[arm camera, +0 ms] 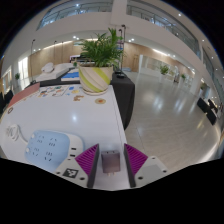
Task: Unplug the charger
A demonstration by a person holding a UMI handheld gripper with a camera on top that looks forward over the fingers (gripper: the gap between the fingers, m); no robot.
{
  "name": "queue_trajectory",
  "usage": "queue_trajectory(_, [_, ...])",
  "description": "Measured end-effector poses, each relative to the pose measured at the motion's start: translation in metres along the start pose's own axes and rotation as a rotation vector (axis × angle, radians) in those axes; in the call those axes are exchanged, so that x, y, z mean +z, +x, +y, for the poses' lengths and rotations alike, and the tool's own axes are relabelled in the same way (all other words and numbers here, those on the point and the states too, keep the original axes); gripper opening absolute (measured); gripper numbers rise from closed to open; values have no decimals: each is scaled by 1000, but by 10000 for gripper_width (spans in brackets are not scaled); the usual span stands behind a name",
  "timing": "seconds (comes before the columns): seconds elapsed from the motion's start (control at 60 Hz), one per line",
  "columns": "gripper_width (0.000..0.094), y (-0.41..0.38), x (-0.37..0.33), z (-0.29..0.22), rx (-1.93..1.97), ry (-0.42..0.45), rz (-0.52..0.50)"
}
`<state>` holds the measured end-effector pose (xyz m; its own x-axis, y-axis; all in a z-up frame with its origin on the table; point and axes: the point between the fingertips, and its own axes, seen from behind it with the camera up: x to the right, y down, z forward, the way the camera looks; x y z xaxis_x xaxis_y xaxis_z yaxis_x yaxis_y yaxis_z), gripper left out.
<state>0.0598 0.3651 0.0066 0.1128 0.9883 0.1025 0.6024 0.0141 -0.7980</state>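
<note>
We are looking into a wide, bright hall with a pale polished floor (pixel 165 110) that fills the right half of the frame and runs back to a row of desks and small plants in the distance. The left half is taken by a long white table (pixel 50 120), its edge running from the lower centre up toward the middle of the frame. At the far end of that table, upper centre, stands a leafy potted plant (pixel 98 62) in a yellow-green pot, with a dark cabinet (pixel 123 95) just to its right. Papers and small flat items (pixel 60 92) lie scattered along the table's upper left stretch. In the lower left, just ahead and left of the fingers, sits a white power strip (pixel 45 147) with pale blue sockets, and this looks to us like where the charger belongs, though we cannot make out a plug or cable on it. Our gripper (pixel 111 160) hovers at the bottom centre with its purple pads (pixel 89 158) apart and nothing between them, so it is released. We judge the approach is in hand; next we need to swing left and down over the strip, find the plug and straddle it.
</note>
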Motion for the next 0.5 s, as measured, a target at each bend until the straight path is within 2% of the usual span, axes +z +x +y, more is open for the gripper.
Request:
queue_trajectory(0.133, [852, 4, -33, -21, 6, 25, -15])
queue_trajectory(0.15, [869, 4, -40, -25, 14, 35, -14])
queue_trajectory(0.25, [852, 4, -101, -55, 60, 60, -29])
queue_trajectory(0.333, [850, 9, -181, -66, 79, 50, -27])
queue_trajectory(0.5, [849, 10, -321, -45, 85, 17, -44])
